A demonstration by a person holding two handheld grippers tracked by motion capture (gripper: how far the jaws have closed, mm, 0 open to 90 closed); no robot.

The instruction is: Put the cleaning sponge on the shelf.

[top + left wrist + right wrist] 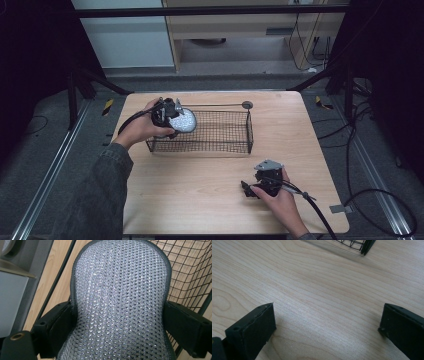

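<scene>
Currently the left claw (172, 116) is pinching a sparkly silver pouch (183, 121), its two black jaws pressing against the pouch's sides, as the left gripper view is making plain with the studded, glittering face (120, 302) standing between them. The pouch is hanging over the left end of the black wire basket (235, 145), seemingly just at or inside its rim; whether its lower edge is touching the basket floor I cannot tell. Judging from this, the carrying part is looking largely finished and the setting-down and letting-go are remaining. Moving rightward, the basket itself is sitting mid-surface, apparently holding nothing besides the pouch, with a long wire handle running along its far side. Farther right and nearer the person, the right claw (248, 190) is resting low on the wooden surface (200, 190), well apart from the basket, its jaws standing spread with bare wood between them, taking no part in the placement
</scene>
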